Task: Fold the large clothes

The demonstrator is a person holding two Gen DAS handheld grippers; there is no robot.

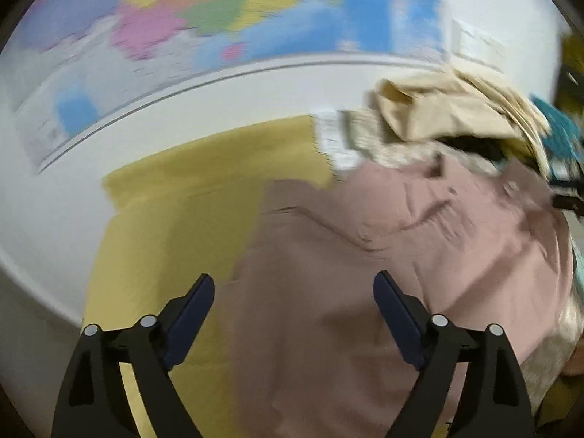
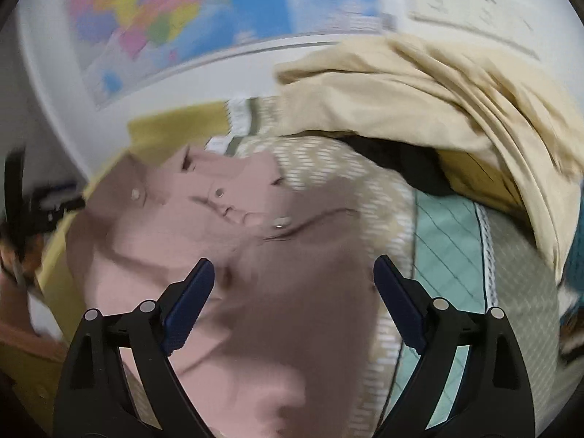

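Across both wrist views, left to right:
Map (image 1: 204,11): upper left of frame, on the wall; blurred.
Yellow sheet (image 1: 175,219): left of centre, spread flat under the shirt.
Left gripper (image 1: 294,281): bottom centre, jaws wide, nothing between the pads; it hangs over the shirt's left edge.
Shirt (image 1: 383,255): pink, buttoned, centre of both views; it lies released on the sheet, part doubled over, creased near the collar.
Right gripper (image 2: 294,266): bottom centre, jaws wide and empty, above the shirt's body.
Pile (image 2: 419,91): upper right, beige and dark clothes heaped, unfolded.
Progress: judged part-way; one fold appears laid, more folds and the pile remain.
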